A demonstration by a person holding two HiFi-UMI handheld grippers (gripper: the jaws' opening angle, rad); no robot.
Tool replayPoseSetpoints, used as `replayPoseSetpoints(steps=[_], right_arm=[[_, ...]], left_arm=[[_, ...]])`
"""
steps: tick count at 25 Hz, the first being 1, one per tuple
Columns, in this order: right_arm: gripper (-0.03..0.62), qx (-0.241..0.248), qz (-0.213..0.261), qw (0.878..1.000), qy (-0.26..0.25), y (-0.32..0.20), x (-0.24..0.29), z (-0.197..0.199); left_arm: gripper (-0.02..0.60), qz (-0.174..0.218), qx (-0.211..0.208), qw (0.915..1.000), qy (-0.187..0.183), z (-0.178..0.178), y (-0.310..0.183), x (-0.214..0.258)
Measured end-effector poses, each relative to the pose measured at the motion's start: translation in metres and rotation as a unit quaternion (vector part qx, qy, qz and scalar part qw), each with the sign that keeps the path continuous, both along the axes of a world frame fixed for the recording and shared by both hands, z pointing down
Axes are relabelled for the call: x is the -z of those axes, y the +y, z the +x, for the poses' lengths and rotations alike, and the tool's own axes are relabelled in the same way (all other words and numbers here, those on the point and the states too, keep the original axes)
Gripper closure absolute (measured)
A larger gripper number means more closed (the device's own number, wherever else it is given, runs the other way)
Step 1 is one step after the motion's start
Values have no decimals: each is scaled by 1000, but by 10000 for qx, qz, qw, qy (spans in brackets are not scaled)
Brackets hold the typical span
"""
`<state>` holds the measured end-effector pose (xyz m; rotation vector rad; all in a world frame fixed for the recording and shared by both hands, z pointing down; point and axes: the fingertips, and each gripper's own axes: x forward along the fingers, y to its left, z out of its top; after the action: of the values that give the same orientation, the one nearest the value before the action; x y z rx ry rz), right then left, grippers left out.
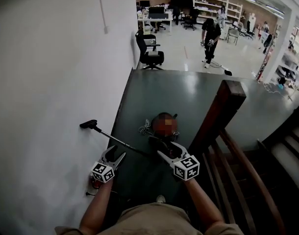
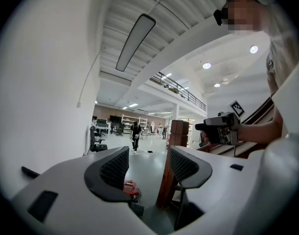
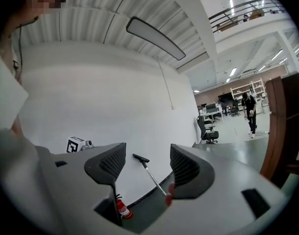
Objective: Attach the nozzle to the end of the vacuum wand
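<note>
Nozzle (image 3: 140,158) looked already fitted on the wand (image 3: 153,177), beyond the fingers; left gripper (image 1: 116,153) and right gripper (image 1: 166,150) gaped empty.

Bright, even indoor light falls from ceiling spots (image 2: 254,49). Beside the white wall (image 1: 51,82), the glossy floor (image 1: 154,97) shows soft glare. Both gripper views bow strongly, with black vignetted corners.

The near end of the wand (image 1: 121,142) lay hidden from me behind the right gripper (image 1: 165,149). In the right gripper view, a jaw covered the top of the fire extinguisher (image 3: 122,209). I found the distant person (image 1: 210,38) too small to make out.
</note>
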<state>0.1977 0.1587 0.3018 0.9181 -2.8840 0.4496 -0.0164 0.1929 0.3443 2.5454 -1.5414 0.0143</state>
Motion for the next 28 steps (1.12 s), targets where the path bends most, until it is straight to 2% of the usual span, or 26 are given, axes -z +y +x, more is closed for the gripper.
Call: replayPoseSetpoints(steps=[3, 5, 9, 14, 17, 21, 28], right_arm=[[301, -236, 250, 9994, -12, 10, 14, 11], [302, -461, 416, 9981, 17, 14, 22, 16], [303, -1053, 614, 9925, 19, 31, 28, 25], [302, -1746, 970, 9798, 65, 51, 12, 28], [303, -2102, 908, 9734, 108, 62, -3, 32], [303, -2405, 686, 9681, 179, 71, -30, 32], [310, -2574, 354, 9653, 267, 76, -77, 29]], left_arm=[[324, 233, -165, 9995, -127, 3, 1, 11], [324, 315, -451, 9984, -133, 11, 1, 14], [324, 282, -1163, 9927, -155, 34, 14, 7], [324, 272, -1728, 9844, -158, 32, 35, -11], [324, 204, -2071, 9779, -197, 35, 49, -22], [324, 30, -2072, 9782, -136, 21, 49, -39], [324, -253, -1817, 9830, -33, -8, 41, -81]])
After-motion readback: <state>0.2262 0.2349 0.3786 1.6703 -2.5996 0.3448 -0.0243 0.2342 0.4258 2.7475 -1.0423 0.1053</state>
